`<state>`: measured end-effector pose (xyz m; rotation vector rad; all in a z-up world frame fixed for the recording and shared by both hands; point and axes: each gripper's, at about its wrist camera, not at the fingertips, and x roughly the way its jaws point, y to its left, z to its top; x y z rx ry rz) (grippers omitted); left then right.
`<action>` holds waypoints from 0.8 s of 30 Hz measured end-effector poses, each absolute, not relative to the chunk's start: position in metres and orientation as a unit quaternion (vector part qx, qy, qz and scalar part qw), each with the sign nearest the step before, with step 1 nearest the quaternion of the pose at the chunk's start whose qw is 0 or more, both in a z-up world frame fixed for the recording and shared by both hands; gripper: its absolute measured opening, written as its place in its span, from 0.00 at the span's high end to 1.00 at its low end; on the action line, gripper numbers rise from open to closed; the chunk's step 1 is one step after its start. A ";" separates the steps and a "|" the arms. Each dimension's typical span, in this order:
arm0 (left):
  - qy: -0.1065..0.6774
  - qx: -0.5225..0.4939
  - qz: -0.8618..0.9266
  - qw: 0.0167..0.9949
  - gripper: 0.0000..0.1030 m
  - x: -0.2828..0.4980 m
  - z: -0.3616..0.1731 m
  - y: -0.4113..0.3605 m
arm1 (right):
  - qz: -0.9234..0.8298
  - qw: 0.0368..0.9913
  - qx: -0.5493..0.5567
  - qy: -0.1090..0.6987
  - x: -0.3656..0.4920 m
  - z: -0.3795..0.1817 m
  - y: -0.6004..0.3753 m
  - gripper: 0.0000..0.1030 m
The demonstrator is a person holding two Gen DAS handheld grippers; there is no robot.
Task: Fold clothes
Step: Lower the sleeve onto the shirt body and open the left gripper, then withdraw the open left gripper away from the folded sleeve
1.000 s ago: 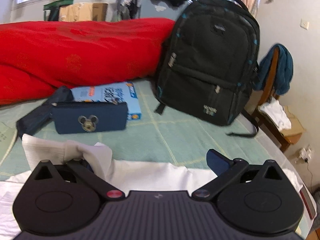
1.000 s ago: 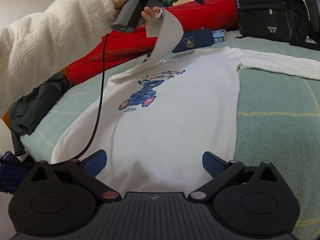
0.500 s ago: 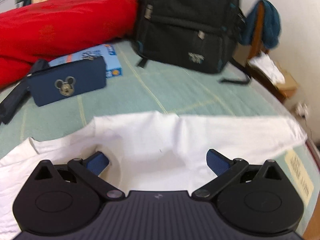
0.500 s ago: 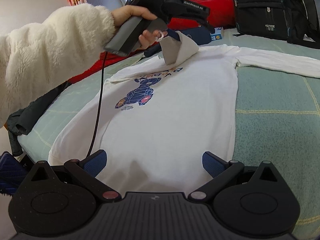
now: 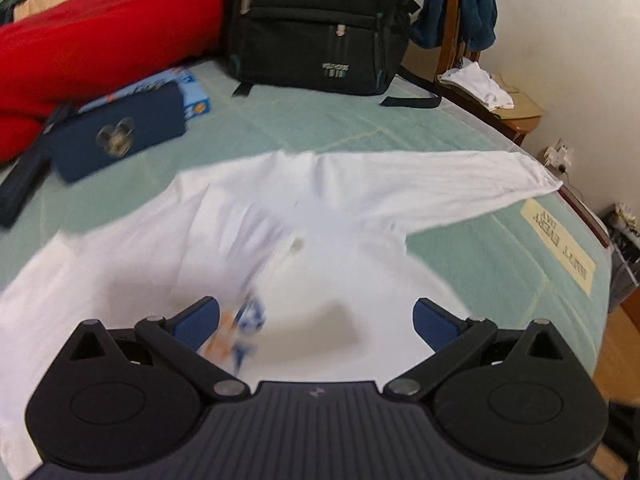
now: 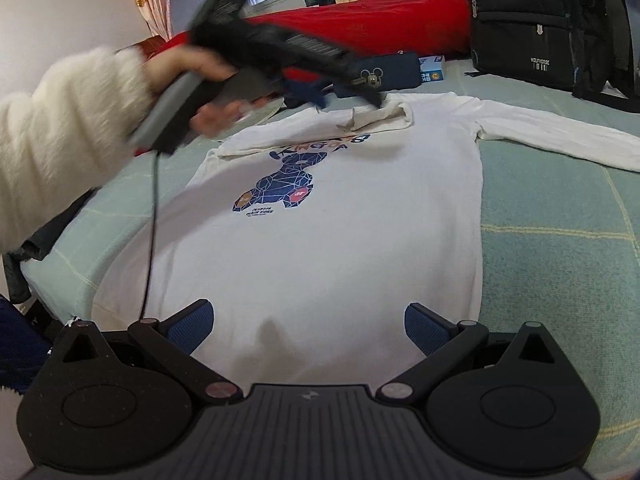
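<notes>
Left wrist view: the left gripper (image 5: 316, 320) hovers, fingers spread wide and empty, over the white long-sleeved shirt with a blue bear print (image 5: 328, 216), one sleeve reaching the pale green bed cover's (image 5: 480, 272) right edge. Right wrist view: the right gripper (image 6: 310, 326), also wide apart, sits above the shirt's hem at the near edge.

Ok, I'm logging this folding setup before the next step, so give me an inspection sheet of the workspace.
Surface: green bed cover, pale grid lines.
Job's things: white long-sleeved shirt lying flat, print up, one sleeve stretched sideways.
Clutter: black backpack, red quilt, navy pouch, blue box.
Grippers: left gripper open above the shirt; right gripper open at the hem.
Cables: black cable hanging from the left handle.
Surroundings: wooden chair draped with clothes.
</notes>
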<state>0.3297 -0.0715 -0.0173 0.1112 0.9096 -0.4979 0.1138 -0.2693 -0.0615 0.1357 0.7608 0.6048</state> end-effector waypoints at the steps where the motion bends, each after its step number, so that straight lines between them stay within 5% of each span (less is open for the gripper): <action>1: 0.434 0.049 -0.234 0.869 0.01 0.322 -0.020 -0.060 | 0.287 0.882 0.065 0.367 0.114 -0.061 -0.269 0.00; 13: 0.391 -0.090 -0.173 0.900 0.01 0.285 -0.063 0.086 | 0.243 0.891 0.049 0.380 0.131 -0.056 -0.248 0.00; 24: 0.355 -0.131 -0.087 0.921 0.01 0.308 -0.088 0.117 | 0.232 0.890 0.019 0.393 0.147 -0.056 -0.219 0.00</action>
